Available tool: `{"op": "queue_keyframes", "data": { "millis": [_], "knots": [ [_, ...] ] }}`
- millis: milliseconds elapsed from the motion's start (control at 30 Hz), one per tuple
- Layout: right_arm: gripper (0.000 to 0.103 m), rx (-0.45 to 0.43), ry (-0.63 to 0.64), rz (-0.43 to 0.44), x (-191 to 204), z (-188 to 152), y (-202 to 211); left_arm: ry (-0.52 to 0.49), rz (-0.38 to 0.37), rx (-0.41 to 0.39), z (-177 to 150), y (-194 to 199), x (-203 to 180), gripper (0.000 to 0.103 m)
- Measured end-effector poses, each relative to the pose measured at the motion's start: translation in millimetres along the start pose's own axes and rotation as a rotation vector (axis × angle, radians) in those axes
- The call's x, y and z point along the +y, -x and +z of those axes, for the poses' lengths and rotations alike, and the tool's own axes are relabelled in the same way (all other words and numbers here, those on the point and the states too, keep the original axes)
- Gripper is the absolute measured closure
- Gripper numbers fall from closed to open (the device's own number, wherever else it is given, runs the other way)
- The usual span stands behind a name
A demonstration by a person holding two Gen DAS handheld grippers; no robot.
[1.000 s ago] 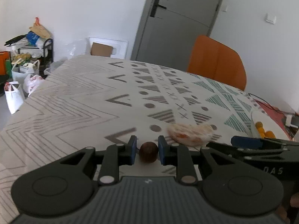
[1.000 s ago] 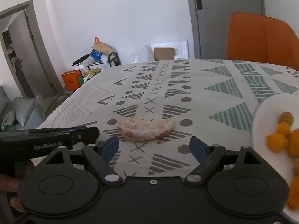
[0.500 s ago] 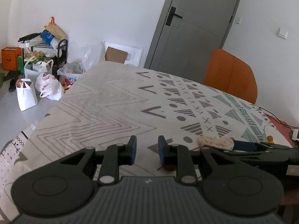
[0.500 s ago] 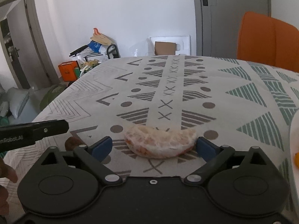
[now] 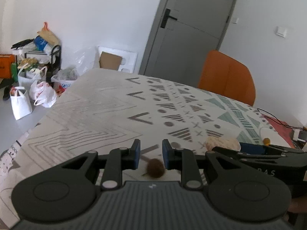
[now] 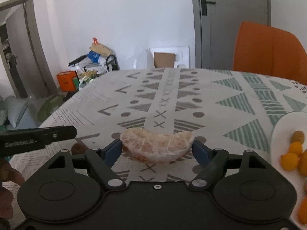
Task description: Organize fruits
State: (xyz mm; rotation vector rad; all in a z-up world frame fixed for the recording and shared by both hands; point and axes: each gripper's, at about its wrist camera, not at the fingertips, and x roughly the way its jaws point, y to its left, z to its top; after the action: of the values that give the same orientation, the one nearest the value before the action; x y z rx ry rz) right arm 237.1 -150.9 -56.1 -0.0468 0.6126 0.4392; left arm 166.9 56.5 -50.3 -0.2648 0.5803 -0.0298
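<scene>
**Pomelo wedge being clamped, plate part-filled, brown fruit loose**

We judge the task partly done. A white plate [image 6: 278, 134] at 3 o'clock in the right wrist view already carries several small orange fruits [image 6: 289, 161] and one greenish-brown one [image 6: 298, 136], so some sorting looks finished.

Left to do, as far as we see: two items off the plate.
- Peeled citrus wedge [image 6: 156, 146], likely pomelo: sits between the pads of our right tool [image 6: 157, 151]. The jaws are closing, set wide, and both blue pads look to be touching the wedge's ends; we cannot tell whether it is lifted or resting on the patterned bench [image 6: 191, 95]. In the left wrist view the same wedge shows at 3 o'clock, partly behind the right tool's finger.
- Small brown round fruit [image 5: 155, 167], maybe a longan: it lies on the bench below our left tool [image 5: 150, 154], low between its fingers. That tool is nearly shut, its pads set narrow and holding nothing; the fruit is under the pads, not gripped.

Our read: the wedge goes next to the plate at 3 o'clock, then the brown fruit. The wedge is soft and may squash or slip from an end-to-end grip.
</scene>
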Motion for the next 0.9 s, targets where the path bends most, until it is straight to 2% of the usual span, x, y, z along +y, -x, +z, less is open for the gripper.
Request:
{"op": "queue_keyframes", "data": {
  "millis": [333,600,900],
  "knots": [
    [0.026,-0.072,-0.013,-0.011,-23.0,0.0,42.5,-0.072,-0.042,-0.036,4.8,12.4,-41.4,0.080],
    [0.026,-0.137,-0.060,-0.050,-53.3,-5.8,79.1,-0.136,-0.085,-0.079,7.1,28.9,-80.3,0.080],
    [0.026,-0.202,-0.125,-0.110,-96.4,-19.5,113.6,-0.199,-0.129,-0.088,2.5,30.6,-125.3,0.080]
  ]
}}
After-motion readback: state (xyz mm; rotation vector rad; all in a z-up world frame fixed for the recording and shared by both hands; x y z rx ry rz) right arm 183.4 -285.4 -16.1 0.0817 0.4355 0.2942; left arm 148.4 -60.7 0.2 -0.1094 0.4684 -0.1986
